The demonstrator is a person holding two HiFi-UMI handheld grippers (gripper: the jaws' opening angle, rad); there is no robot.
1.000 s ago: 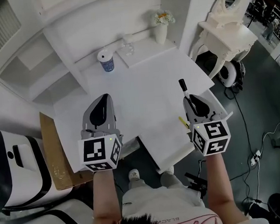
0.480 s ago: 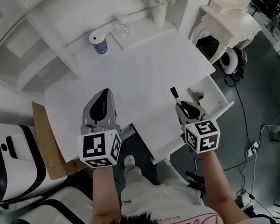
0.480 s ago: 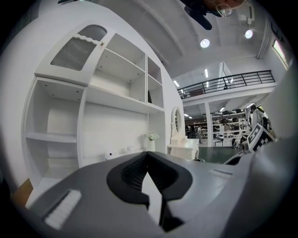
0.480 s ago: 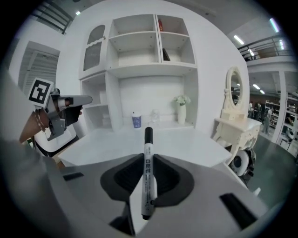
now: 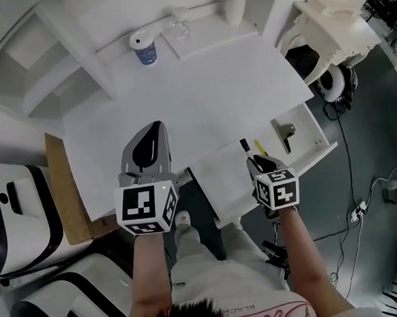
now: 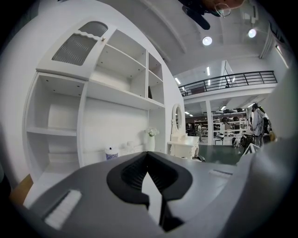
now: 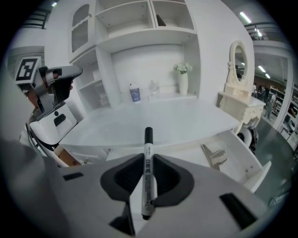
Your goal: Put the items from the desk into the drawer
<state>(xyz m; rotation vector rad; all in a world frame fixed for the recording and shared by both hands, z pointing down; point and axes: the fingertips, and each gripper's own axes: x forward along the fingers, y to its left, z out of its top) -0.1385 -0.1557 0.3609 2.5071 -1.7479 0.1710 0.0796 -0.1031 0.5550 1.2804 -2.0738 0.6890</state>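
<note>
My right gripper (image 5: 255, 159) is shut on a white marker with a black cap (image 5: 245, 148), which points away from me. It hangs over the open white drawer (image 5: 321, 148) at the desk's front right. In the right gripper view the marker (image 7: 147, 172) lies gripped between the dark pads (image 7: 122, 176), its cap sticking out towards the drawer (image 7: 253, 169). A metal clip (image 5: 285, 132) and a yellow item (image 5: 258, 146) lie in the drawer. My left gripper (image 5: 156, 126) is shut and empty over the front of the desk (image 5: 200, 93).
A blue-patterned cup (image 5: 143, 49), a glass (image 5: 180, 27) and a white vase with flowers (image 5: 236, 6) stand at the back of the desk. Shelves rise behind them. A cardboard sheet (image 5: 63, 192) leans at the left, and a white ornate table (image 5: 339, 27) stands at the right.
My right gripper has dropped with the marker, from over the desk's right edge to over the drawer, and tilted downward. The left gripper has sunk a little. The drawer's contents have come into view.
</note>
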